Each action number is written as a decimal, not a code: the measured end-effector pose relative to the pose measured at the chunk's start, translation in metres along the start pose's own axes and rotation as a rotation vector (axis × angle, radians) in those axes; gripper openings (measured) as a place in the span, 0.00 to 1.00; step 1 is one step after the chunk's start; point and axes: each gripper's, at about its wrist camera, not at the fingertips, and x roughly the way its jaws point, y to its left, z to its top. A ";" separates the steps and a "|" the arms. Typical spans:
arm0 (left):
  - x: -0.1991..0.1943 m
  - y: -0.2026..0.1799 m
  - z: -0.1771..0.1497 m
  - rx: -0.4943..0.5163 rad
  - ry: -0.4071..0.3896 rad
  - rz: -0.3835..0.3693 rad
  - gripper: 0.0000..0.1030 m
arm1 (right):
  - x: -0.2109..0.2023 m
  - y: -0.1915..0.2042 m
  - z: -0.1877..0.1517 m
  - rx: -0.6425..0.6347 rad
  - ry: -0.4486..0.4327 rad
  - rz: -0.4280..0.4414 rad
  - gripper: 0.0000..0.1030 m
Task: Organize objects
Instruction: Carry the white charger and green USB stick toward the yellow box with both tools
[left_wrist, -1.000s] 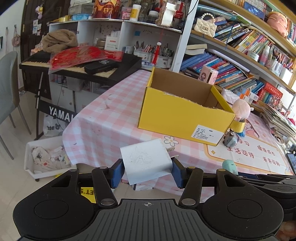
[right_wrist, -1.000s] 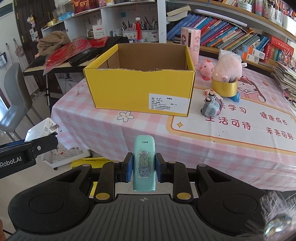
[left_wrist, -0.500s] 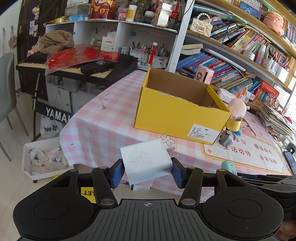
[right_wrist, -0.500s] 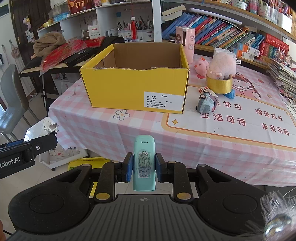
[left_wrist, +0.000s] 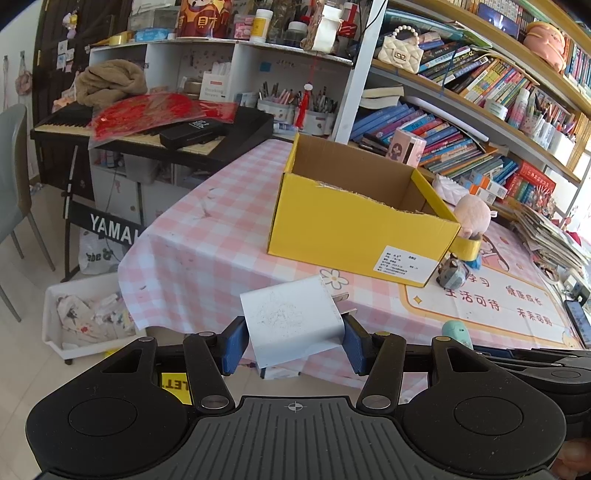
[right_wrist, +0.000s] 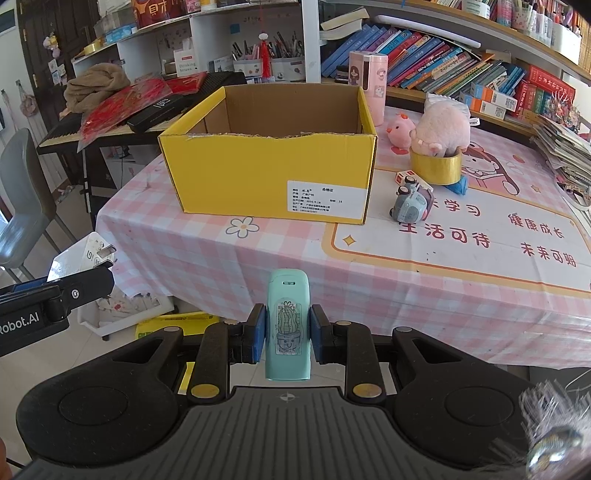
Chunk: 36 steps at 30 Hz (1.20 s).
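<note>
**Short of the table edge, both hands loaded**

Your left gripper (left_wrist: 293, 341) clamps a white square plug-in charger (left_wrist: 291, 319); your right gripper (right_wrist: 286, 338) pinches a slim mint-green cactus-sticker case (right_wrist: 287, 325). The open yellow cardboard box (right_wrist: 269, 177) sits ahead on the pink-checked tablecloth (right_wrist: 207, 251).

Keyboard (left_wrist: 155, 129), bookshelves (left_wrist: 461, 122), grey chair (left_wrist: 14, 166)
</note>
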 end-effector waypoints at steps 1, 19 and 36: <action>0.000 0.000 0.000 0.000 0.000 0.000 0.51 | 0.000 0.000 0.000 0.001 0.001 -0.001 0.23; 0.010 -0.002 -0.004 0.007 0.044 -0.022 0.51 | 0.010 -0.001 -0.005 0.009 0.060 -0.009 0.23; 0.013 -0.016 0.047 0.079 -0.103 -0.033 0.51 | 0.012 0.005 0.043 -0.037 -0.075 0.012 0.23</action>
